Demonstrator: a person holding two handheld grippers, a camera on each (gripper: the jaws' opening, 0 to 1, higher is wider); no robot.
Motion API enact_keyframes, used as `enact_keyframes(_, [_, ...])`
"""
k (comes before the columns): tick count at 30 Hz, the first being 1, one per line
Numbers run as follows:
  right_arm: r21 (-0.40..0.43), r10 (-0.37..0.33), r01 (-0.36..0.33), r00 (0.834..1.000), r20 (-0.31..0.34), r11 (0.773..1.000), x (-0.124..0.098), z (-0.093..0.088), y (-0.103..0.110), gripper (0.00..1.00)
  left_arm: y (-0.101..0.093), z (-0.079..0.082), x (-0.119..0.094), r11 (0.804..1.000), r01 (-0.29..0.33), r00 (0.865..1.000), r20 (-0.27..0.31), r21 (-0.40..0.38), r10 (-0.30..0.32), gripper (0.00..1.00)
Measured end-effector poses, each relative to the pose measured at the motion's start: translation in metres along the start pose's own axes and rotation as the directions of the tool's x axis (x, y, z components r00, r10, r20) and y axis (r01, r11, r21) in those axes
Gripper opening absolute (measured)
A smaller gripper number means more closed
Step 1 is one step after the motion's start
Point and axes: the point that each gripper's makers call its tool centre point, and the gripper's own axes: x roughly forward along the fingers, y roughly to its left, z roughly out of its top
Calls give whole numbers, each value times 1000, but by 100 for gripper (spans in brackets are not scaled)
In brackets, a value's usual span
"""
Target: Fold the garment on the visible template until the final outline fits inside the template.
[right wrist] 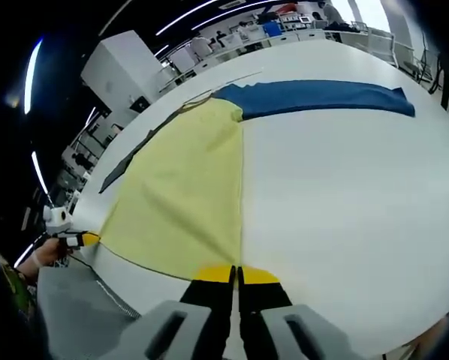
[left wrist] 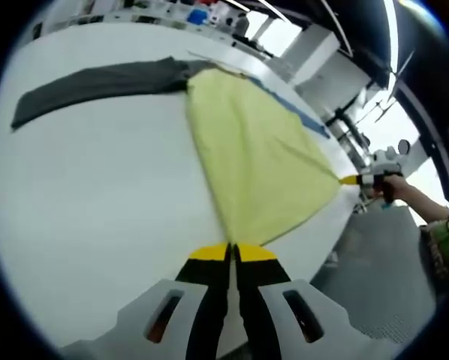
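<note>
A yellow garment (left wrist: 258, 154) is spread on the white surface (left wrist: 97, 210), reaching its near edge. One near corner is pinched by the closed left tongs (left wrist: 233, 252), the other by the closed right tongs (right wrist: 235, 274). A dark grey garment (left wrist: 97, 82) and a blue garment (right wrist: 314, 96) lie toward the far edge.

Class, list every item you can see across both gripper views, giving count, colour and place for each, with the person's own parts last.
Yellow garment: one, pale yellow, spread on the table, held at two corners.
Grey cloth: one, dark grey, stretched out beyond the garment.
Blue cloth: one, blue, stretched out beyond the garment.
Table: one, white, under everything.
Left gripper: one, black with yellow tips, shut on a garment corner.
Right gripper: one, same colours, shut on another corner.
Hand: one, holding the right gripper.
</note>
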Motion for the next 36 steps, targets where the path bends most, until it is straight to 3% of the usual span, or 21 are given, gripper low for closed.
enact_keyframes(11, [-6, 3, -3, 1000, 1, 1000, 0, 0, 0, 0, -2, 0, 0, 1000, 3, 1000, 3, 6, -3, 0])
enact_keyframes(13, [-20, 10, -10, 1000, 0, 1000, 0, 0, 1, 0, -4, 0, 0, 997, 10, 1000, 11, 71, -11, 0])
enact_keyframes(17, [-31, 27, -27, 1000, 2, 999, 0, 0, 2, 1, -5, -1, -1, 997, 23, 1000, 12, 75, -24, 3])
enact_keyframes(21, [-37, 71, -69, 997, 37, 997, -1, 4, 13, 17, -9, 4, -2, 997, 34, 998, 46, 66, -37, 15])
enact_keyframes(23, [-43, 68, -65, 996, 55, 997, -3, 6, 14, 26, -5, 7, -2, 993, 21, 997, 70, 113, -29, 20])
enact_keyframes(25, [-97, 78, -69, 992, 94, 993, -6, 11, 22, 31, -5, 10, -5, 994, 17, 996, 83, 112, -26, 27])
enact_keyframes(30, [-123, 62, -45, 989, 137, 991, -9, 19, 17, 62, -2, 23, -12, 983, -10, 991, 134, 185, -15, 51])
enact_keyframes(34, [-145, 46, -24, 988, 151, 989, -10, 22, 12, 70, -1, 36, -18, 974, -18, 984, 178, 228, -24, 64])
enact_keyframes(36, [-160, 34, -7, 985, 167, 987, -12, 25, 10, 79, -2, 41, -20, 968, -22, 981, 190, 248, -27, 69])
